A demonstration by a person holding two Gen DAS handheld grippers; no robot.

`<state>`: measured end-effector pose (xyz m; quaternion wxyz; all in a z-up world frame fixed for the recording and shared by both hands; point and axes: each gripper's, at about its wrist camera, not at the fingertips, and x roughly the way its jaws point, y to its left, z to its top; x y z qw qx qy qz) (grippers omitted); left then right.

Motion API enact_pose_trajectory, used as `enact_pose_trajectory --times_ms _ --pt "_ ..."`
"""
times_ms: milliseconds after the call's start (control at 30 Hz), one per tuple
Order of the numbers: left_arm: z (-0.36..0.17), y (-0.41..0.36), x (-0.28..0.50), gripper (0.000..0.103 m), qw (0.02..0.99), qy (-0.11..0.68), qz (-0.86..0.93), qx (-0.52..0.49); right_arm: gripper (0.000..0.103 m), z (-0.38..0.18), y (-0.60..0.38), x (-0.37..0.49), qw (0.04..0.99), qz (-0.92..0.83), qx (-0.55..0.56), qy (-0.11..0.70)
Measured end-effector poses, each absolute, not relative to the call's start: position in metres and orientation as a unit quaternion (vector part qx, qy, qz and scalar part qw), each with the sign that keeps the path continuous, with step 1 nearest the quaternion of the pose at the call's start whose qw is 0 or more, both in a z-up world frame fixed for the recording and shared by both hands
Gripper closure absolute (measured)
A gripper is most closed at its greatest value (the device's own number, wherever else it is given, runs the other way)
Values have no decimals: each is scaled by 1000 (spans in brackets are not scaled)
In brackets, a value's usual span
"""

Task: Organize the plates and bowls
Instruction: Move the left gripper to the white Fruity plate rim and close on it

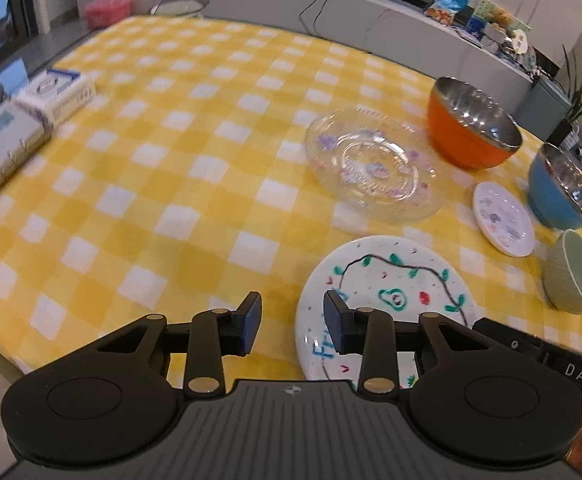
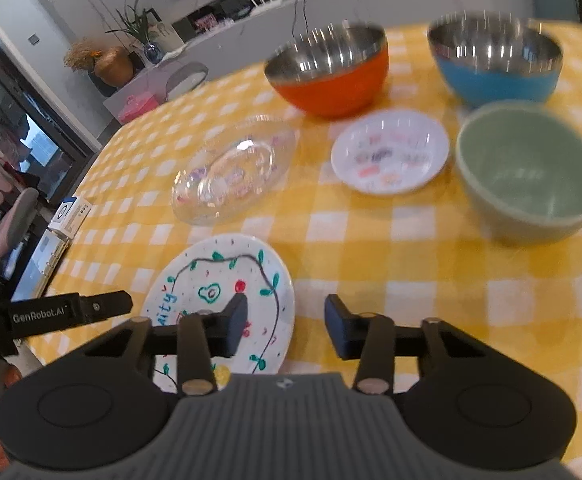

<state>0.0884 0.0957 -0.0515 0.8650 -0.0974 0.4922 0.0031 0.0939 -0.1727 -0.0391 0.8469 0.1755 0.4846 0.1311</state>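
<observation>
While both hover over the painted plate (image 1: 387, 280), each hand-held gripper (image 1: 293, 326) (image 2: 287, 326) gapes part-open, empty.

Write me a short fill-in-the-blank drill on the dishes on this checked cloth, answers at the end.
1. The steel-lined bowl beside the orange bowl is ____ outside.
2. The number of bowls on the cloth is ____.
3. The dish between the painted plate and the orange bowl is made of clear ____.
4. The green bowl holds ____.

Answers: blue; three; glass; nothing
</observation>
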Motion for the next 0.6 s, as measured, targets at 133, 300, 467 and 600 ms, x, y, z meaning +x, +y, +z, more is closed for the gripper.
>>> enact_pose_trajectory --times_ms 133,300,467,600 --pt "-60 101 89 60 857 501 -2 -125 62 -50 -173 94 843 131 185 488" --pt "-68 100 90 72 849 511 -14 -138 82 -55 -173 97 837 145 197 489" --pt "-69 99 90 84 850 506 -27 -145 90 -58 -171 96 840 148 190 485" --pt "-69 98 89 85 852 503 -28 -142 95 -59 -174 94 841 145 197 483"
